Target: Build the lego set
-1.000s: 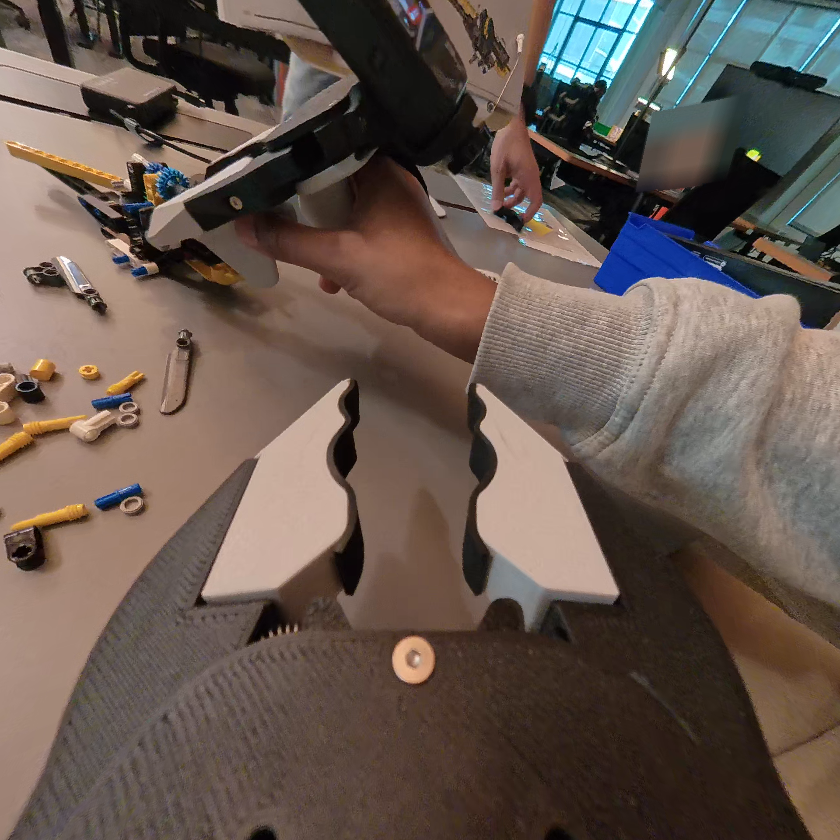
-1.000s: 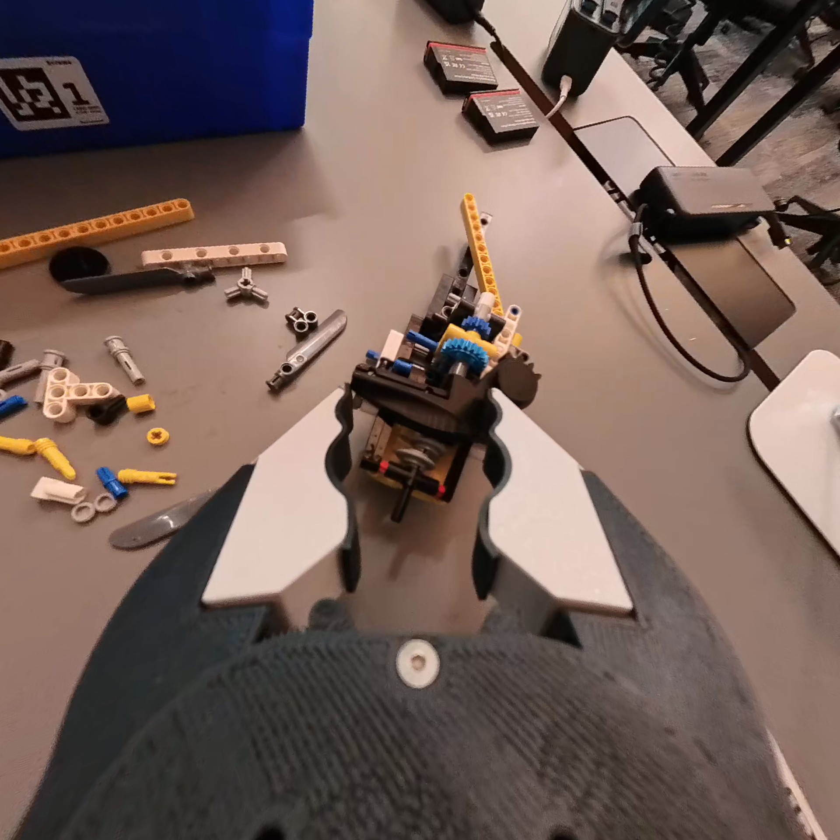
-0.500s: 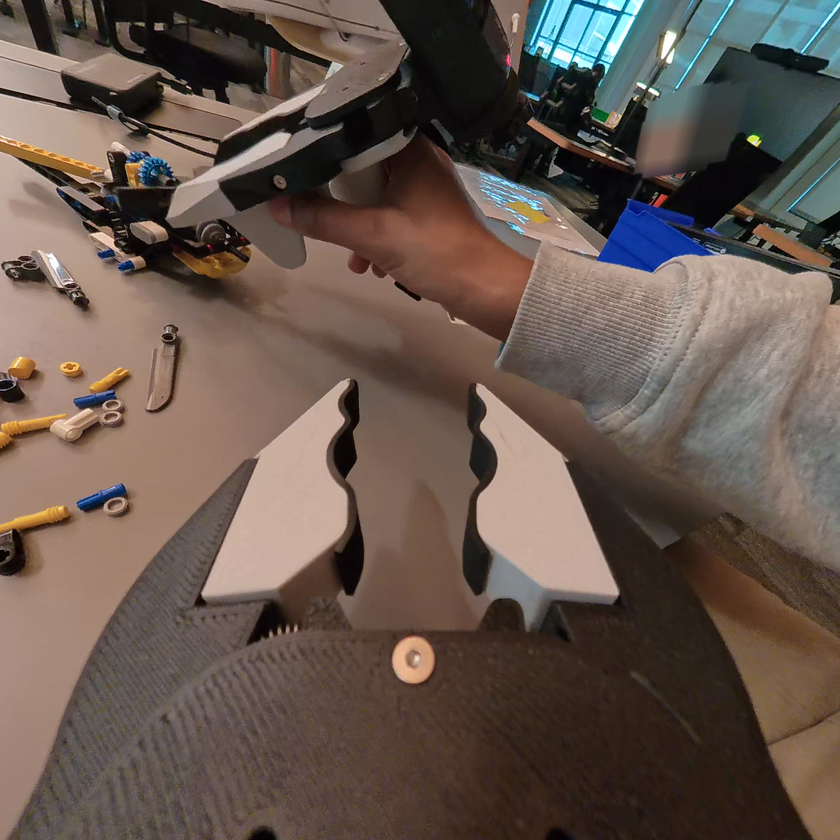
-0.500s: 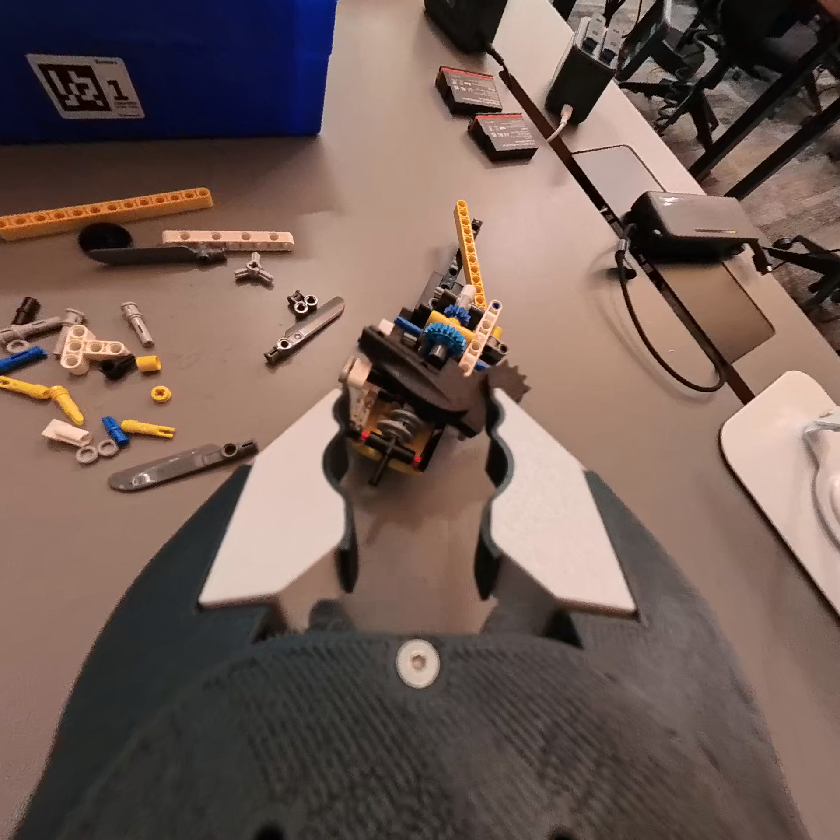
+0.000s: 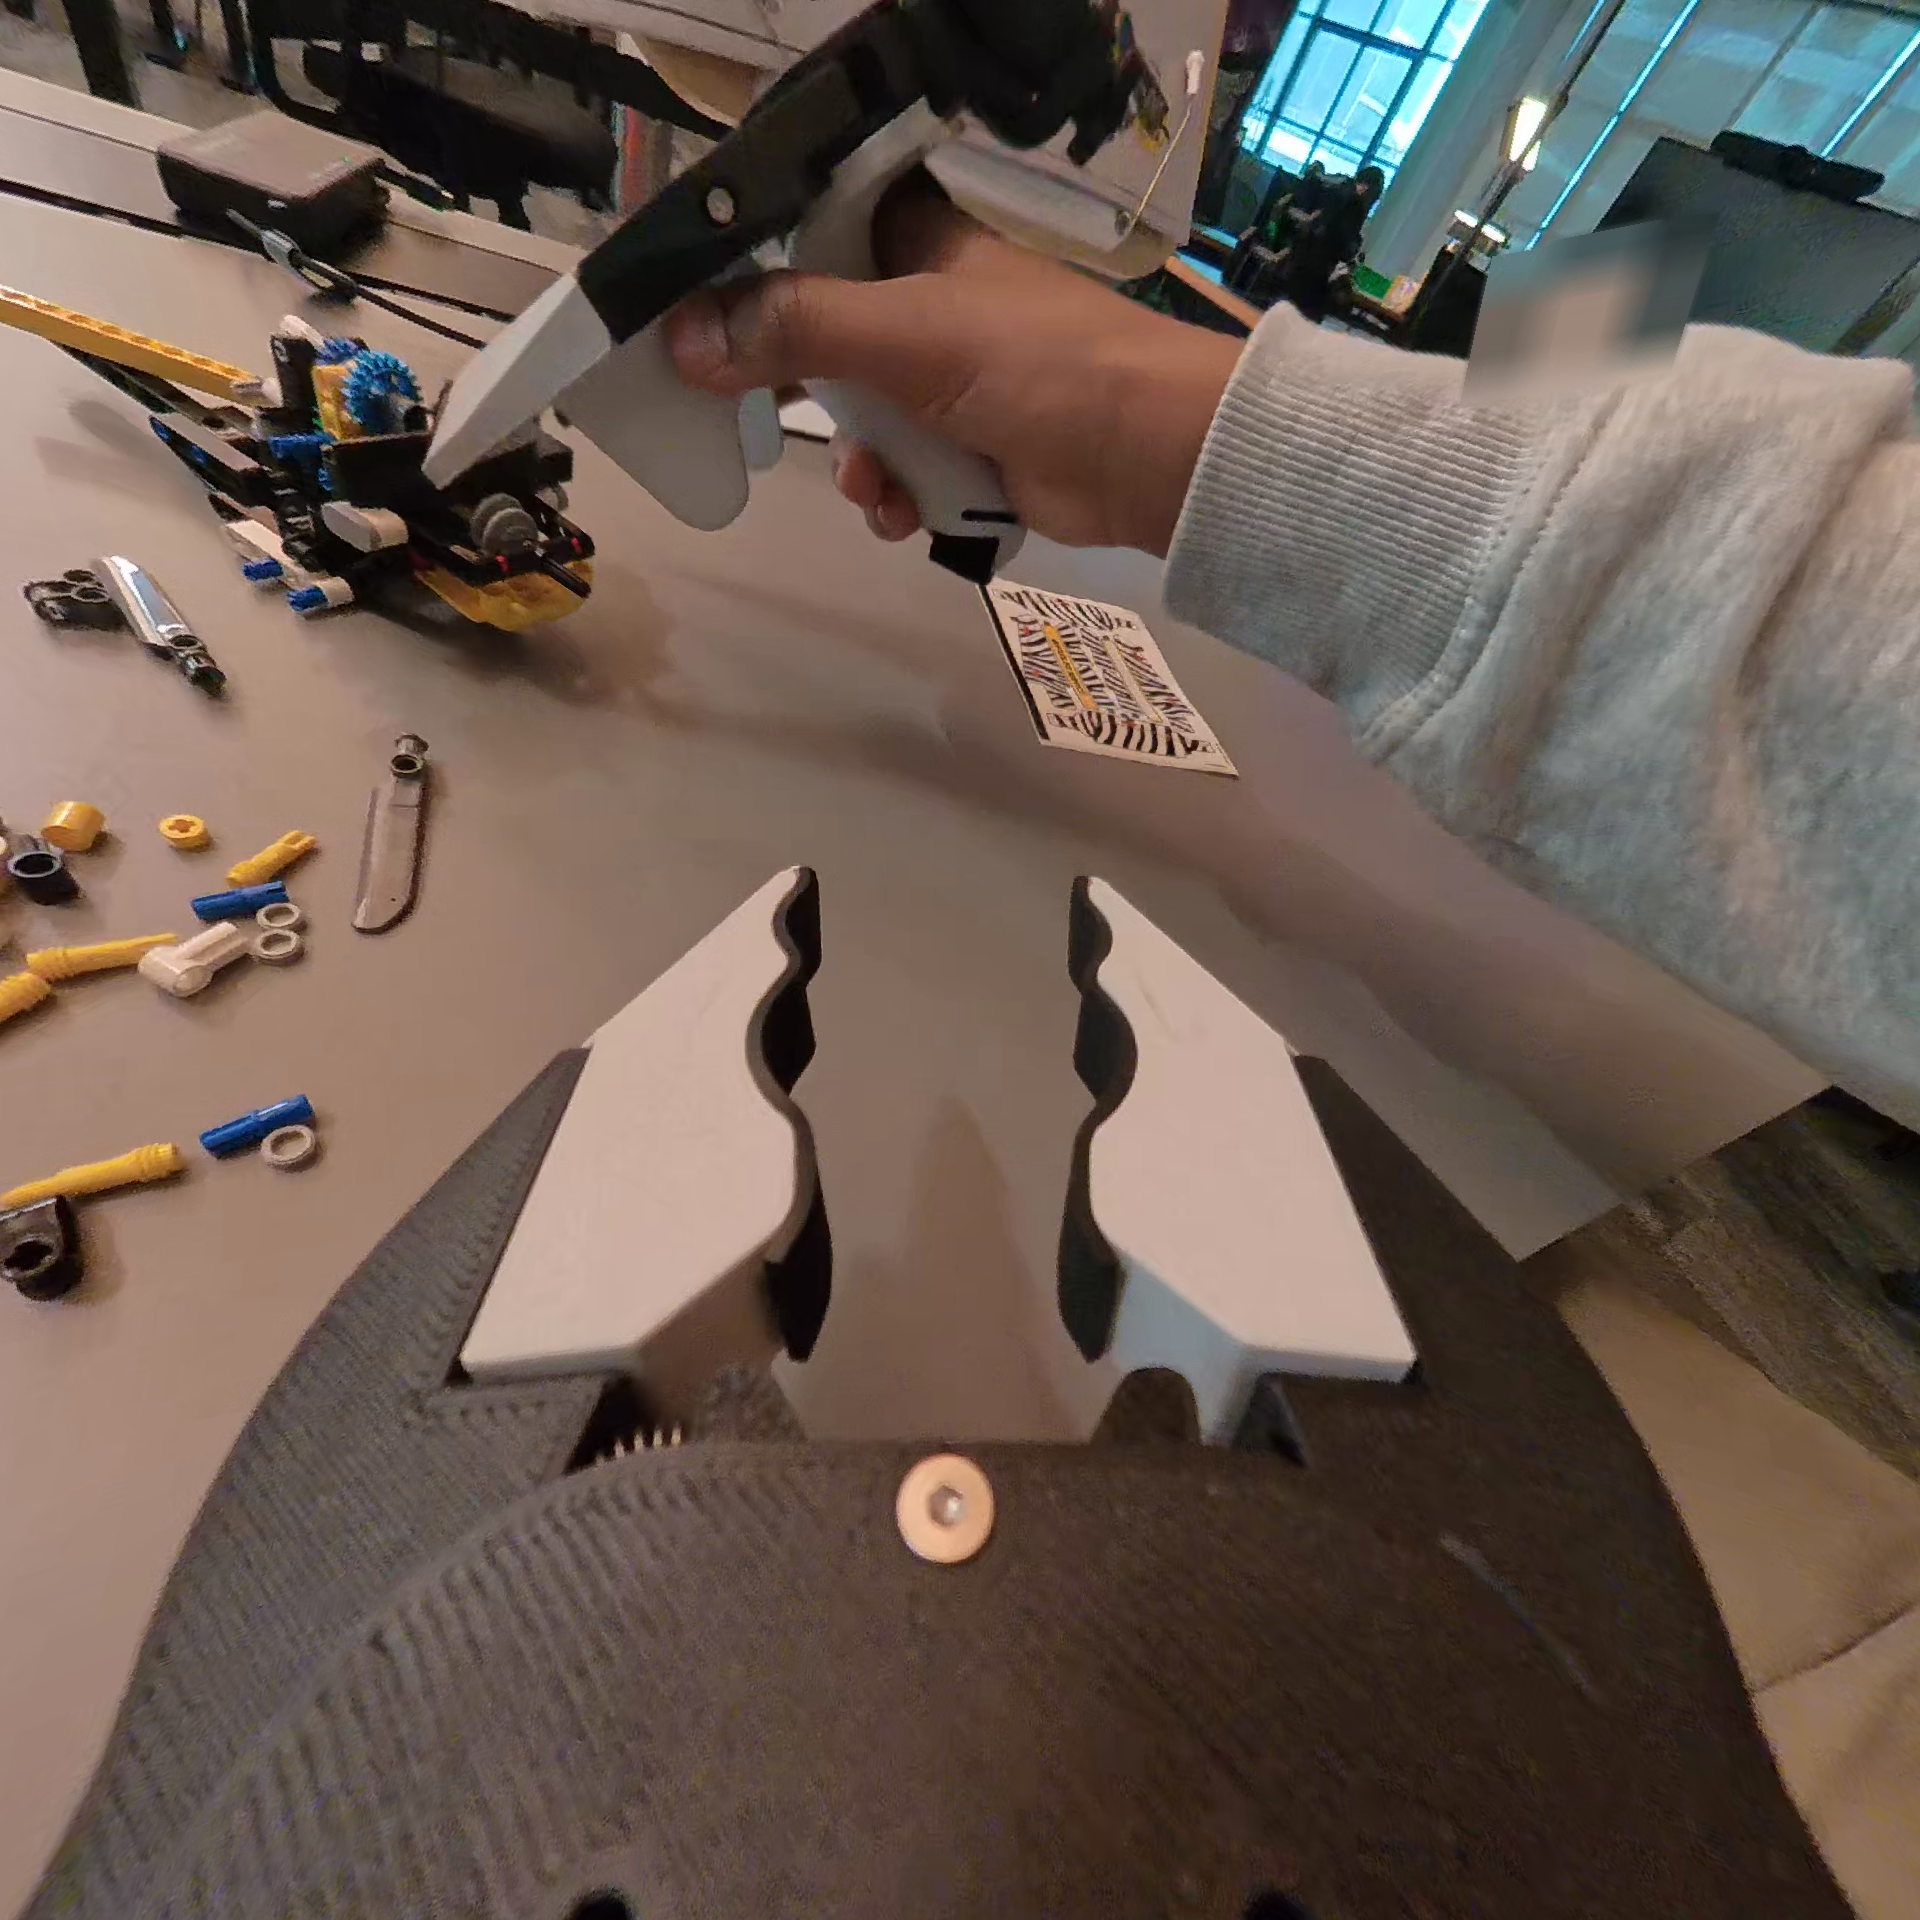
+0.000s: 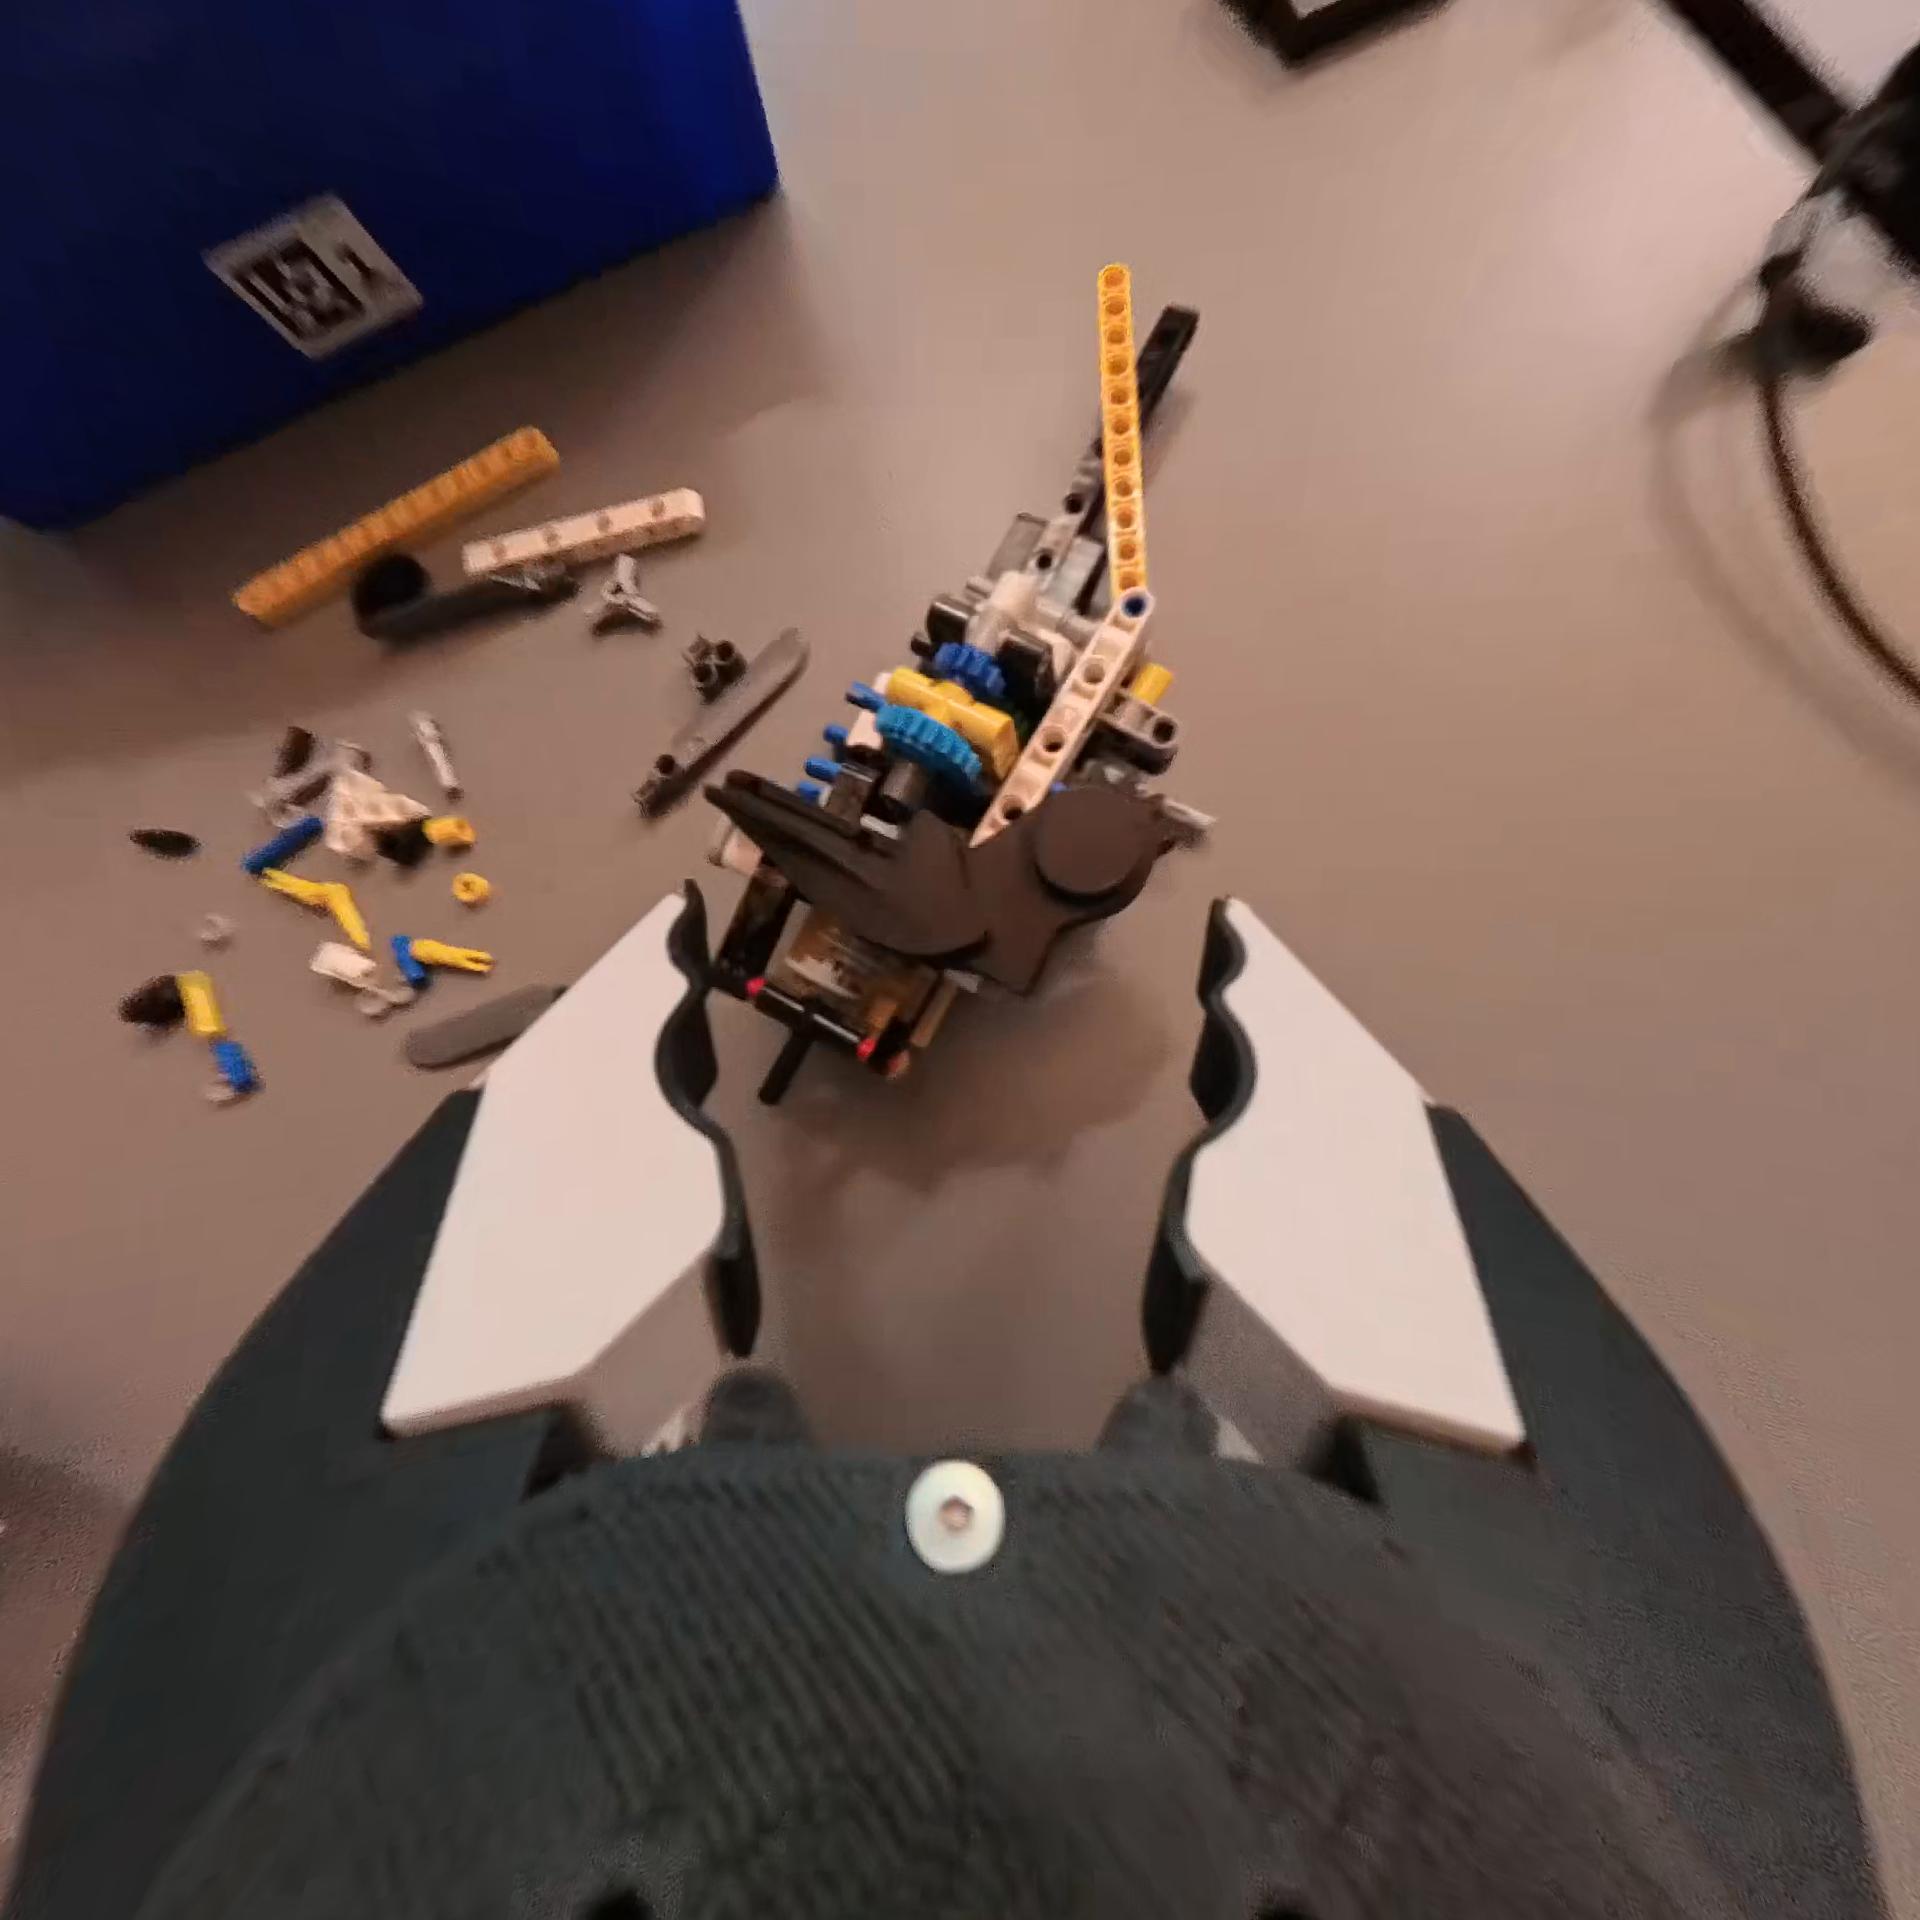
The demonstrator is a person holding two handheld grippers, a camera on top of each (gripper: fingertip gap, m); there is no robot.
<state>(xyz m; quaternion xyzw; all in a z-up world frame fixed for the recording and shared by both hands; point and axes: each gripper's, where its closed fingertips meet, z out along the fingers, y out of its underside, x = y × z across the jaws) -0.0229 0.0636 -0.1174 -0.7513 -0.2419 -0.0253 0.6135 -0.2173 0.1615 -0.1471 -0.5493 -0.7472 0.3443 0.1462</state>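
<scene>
The half-built lego model point(image 6: 966, 790), a knobbly cluster of black, yellow and blue plastic with a toothed blue gear and a long holed yellow beam, sits on the smooth grey tabletop point(image 6: 1455, 831). The right gripper point(image 6: 951, 914) hovers just over its near end, jaws spread wide, empty. The left gripper point(image 5: 940, 883) is released too. Small loose pieces point(image 5: 249, 904) lie scattered beside.

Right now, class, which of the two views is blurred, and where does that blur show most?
Right wrist view: motion-smeared, worst at the loose pieces and the cable; the lego model is soft. Left wrist view: mostly sharp, with wide-angle bending at the edges.
</scene>
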